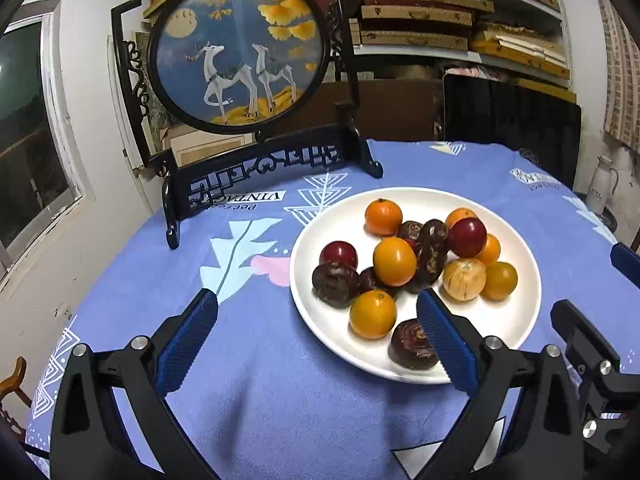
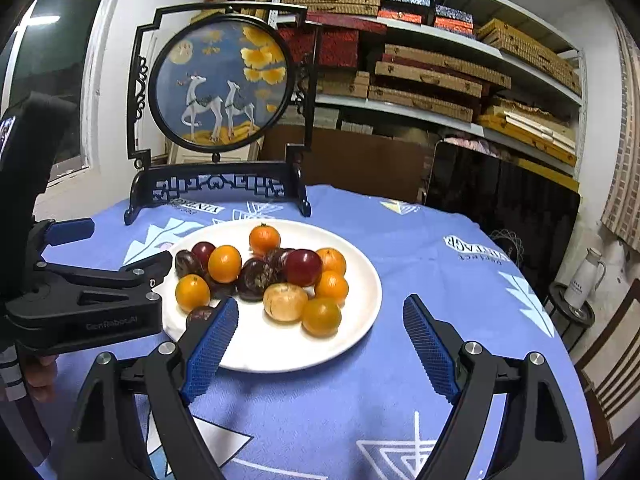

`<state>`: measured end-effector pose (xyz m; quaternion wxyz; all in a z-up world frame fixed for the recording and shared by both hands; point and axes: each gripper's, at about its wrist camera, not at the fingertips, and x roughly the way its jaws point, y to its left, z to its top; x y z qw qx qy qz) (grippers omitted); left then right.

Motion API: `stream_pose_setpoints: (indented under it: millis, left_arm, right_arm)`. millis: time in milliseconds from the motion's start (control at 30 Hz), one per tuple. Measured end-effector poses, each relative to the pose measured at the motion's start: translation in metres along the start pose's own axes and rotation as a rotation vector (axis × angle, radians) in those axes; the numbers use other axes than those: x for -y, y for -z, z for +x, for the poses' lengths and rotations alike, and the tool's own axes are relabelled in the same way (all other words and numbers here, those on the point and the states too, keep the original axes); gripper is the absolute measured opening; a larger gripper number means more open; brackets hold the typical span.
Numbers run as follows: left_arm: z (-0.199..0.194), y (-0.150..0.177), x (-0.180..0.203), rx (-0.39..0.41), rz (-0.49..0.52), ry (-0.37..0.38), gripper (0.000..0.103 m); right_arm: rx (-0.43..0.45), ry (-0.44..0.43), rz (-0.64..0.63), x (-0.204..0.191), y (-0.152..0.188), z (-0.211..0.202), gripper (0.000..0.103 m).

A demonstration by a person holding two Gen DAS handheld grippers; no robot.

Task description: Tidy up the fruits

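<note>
Only the right wrist view shows a chair [image 2: 608, 364]; both grippers' jaws stand apart, empty, near the plate [image 1: 516, 320].

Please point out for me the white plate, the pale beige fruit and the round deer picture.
white plate [image 2: 280, 354], right wrist view, bare near rim.
pale beige fruit [image 2: 285, 301], right wrist view, its middle.
round deer picture [image 1: 240, 52], left wrist view, panel centre.

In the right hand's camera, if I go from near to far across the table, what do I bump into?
Right gripper → white plate of fruits → round deer picture stand → shelves of boxes behind the table.
</note>
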<state>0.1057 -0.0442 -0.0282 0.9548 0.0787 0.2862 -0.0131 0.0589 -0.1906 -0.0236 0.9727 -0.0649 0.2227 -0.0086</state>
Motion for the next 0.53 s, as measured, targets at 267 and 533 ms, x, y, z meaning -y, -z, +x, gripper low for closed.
stream_pose_setpoints:
  millis: [267, 533]
  left_arm:
    - [-0.0011, 0.0024, 0.0019, -0.003, 0.014, 0.022, 0.097]
    - [0.0043, 0.0012, 0.0019, -0.022, 0.005, 0.021, 0.097]
  right_arm:
    - [-0.027, 0.007, 0.006, 0.0012, 0.0032, 0.006, 0.085]
    - [-0.035, 0.01, 0.011, 0.0024, 0.0036, 0.0087, 0.085]
